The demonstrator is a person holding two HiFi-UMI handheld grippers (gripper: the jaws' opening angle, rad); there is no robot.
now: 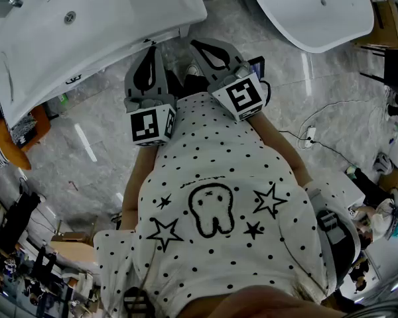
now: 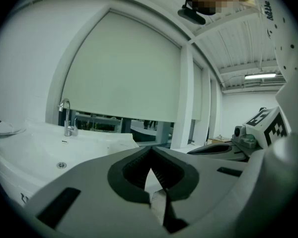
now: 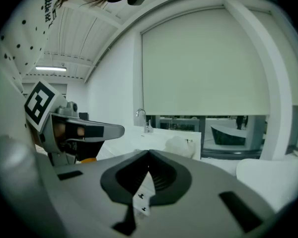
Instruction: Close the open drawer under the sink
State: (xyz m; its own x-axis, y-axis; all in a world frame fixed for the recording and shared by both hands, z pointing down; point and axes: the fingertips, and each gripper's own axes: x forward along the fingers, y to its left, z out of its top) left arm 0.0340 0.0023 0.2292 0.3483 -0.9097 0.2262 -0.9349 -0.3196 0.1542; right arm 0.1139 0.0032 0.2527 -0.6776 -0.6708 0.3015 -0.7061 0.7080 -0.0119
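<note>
White sink (image 1: 119, 18) with chrome faucet (image 2: 68, 127) lies ahead-left, drawer hidden.

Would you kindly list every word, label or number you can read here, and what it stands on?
"little", then unclear letters: on the shirt.
Too small to read: the print above the tooth drawing on the shirt.
Too small to read: the sticker on the sink.
</note>
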